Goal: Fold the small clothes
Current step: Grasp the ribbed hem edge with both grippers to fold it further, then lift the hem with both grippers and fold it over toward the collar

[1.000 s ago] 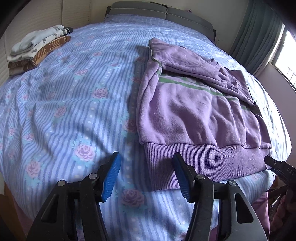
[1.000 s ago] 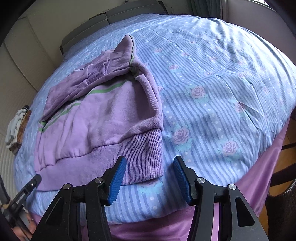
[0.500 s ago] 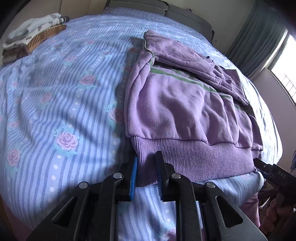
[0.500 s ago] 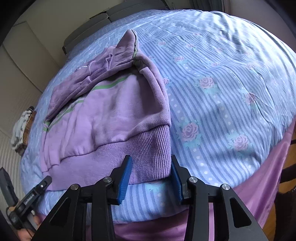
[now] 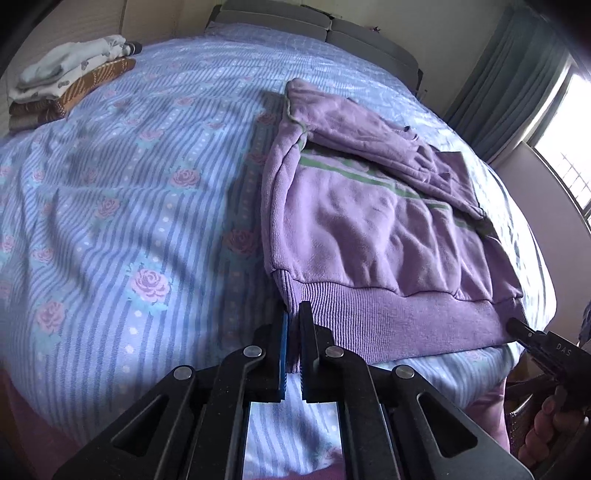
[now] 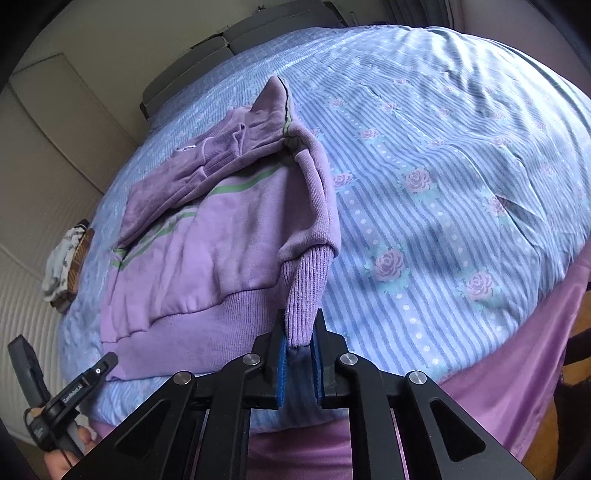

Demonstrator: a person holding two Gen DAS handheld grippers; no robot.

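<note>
We see the left gripper – fingers clamped on the sweater hem corner | right gripper just closed – clamped on the opposite hem corner | bed

My left wrist camera looks down along its fingers from the bed's near edge, close over the purple sweatshirt's hem. My right wrist camera faces likewise. I get the sweatshirt, folded pile and headboard in both.
</note>
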